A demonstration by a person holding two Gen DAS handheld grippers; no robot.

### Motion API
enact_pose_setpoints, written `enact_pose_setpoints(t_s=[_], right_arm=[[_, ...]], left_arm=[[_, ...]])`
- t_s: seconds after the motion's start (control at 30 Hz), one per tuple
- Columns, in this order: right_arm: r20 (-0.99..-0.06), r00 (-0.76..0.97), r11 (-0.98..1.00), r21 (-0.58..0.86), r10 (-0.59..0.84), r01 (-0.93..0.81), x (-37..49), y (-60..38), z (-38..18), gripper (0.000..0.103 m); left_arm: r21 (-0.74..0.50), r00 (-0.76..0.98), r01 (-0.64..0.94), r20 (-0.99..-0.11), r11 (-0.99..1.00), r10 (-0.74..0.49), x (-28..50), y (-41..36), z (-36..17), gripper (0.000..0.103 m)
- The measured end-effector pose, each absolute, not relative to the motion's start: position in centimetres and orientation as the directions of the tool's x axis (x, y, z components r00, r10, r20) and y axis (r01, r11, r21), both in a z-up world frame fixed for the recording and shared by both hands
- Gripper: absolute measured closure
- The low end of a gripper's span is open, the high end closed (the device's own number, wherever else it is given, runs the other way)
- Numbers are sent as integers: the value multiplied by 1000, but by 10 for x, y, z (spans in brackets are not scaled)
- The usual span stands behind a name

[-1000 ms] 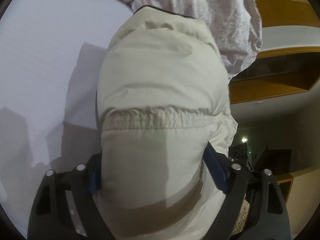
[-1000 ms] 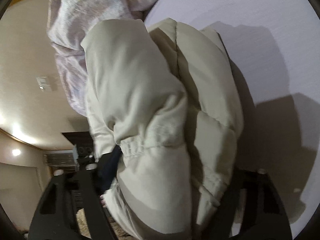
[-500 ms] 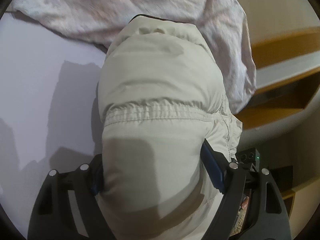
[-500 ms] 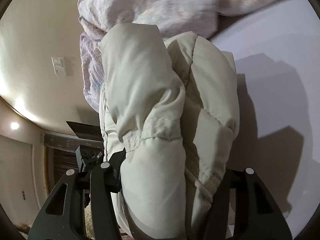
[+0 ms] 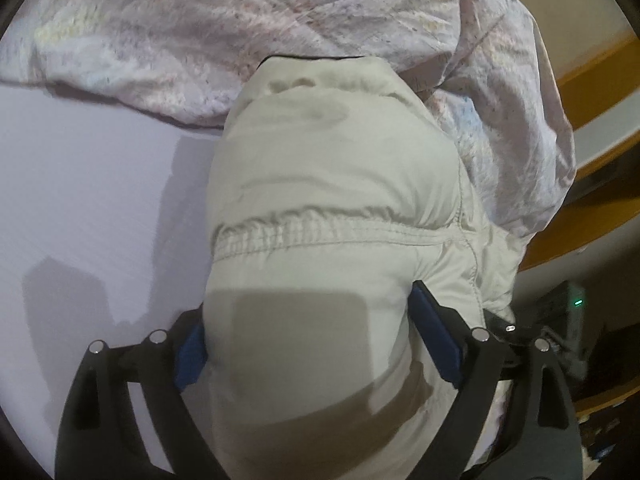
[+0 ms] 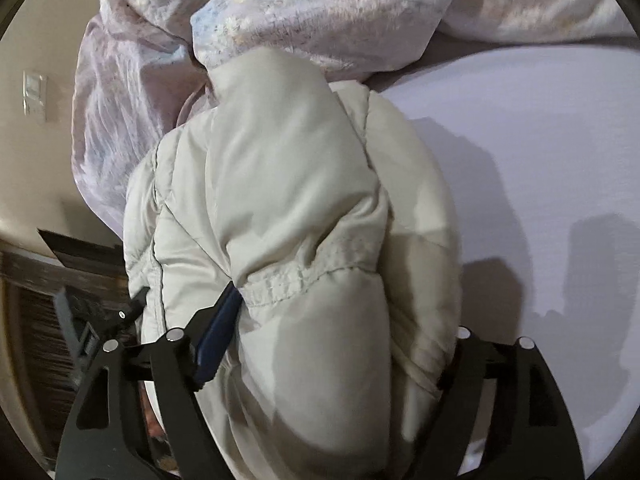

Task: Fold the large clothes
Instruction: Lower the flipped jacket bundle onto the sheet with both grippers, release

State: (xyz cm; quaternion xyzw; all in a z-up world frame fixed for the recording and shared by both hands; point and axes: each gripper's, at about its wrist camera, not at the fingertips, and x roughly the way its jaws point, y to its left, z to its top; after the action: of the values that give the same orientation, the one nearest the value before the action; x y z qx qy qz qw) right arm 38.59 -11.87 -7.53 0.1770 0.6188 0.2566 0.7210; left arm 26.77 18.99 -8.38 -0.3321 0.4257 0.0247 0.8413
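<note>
One garment: a cream puffer jacket [image 5: 332, 184], quilted and bulky, bundled with an elastic-gathered cuff seam running across it. It lies on a white bed sheet [image 5: 88, 200] near the edge of the bed, its far end pushed up against a crumpled pale pink floral quilt [image 5: 240, 28].

Two grippers, both mine. My left gripper [image 5: 316, 340] straddles the near end of the jacket; its blue pads [image 5: 434, 340] sit on either side of the padded bulk, touching the fabric. These jaws are opening, with the jacket between them. My right gripper [image 6: 320, 344] straddles the same jacket [image 6: 280, 184] from the other side; one blue pad [image 6: 218, 340] lies against the cuff seam, the opposite finger is half buried under the padding. These jaws are opening too, jacket between them. Whether either pair presses hard enough to count as a firm hold, I cannot tell.

Surroundings: the sheet [image 6: 520, 152] carries the grippers' shadows. The quilt [image 6: 312, 4] hangs over the bed's edge. Wooden shelving [image 5: 600, 80] stands beyond the left view's bed edge; a wall switch plate [image 6: 34, 96] shows in the right view.
</note>
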Motion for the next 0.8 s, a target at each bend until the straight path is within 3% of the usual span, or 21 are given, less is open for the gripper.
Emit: enact_pose_setpoints(t_s=[0.2,0.27,0.33,0.47,0.67,0.8], right_arm=[[-824,356,898,413,440,-153,386,-141,-35,20],[-800,407,898,392,440,-200,383,-140,-24,25],[-791,430,895,334,436,-295,378,-120,-15,36],[-772,471,870,208,427,-448,366,-75,-7,49],[-828,463,882,77,316,-465,367,-59,-37,50],[-866,408,889,85,289,-449,372,-63,-64,49]], left_arm=[[-323,642,-336,-766,885,-37,254,184,-49,6],[-304,644,-330,-765,894,-23,254,180,-42,4],[-292,646,-317,-763,902,-20,257,172,-35,4],[-253,651,-279,-759,926,-11,268,149,-29,3],[-134,626,-252,-778,958,56,280,127,-41,2],[-100,625,-235,-778,967,71,287,122,-47,2]])
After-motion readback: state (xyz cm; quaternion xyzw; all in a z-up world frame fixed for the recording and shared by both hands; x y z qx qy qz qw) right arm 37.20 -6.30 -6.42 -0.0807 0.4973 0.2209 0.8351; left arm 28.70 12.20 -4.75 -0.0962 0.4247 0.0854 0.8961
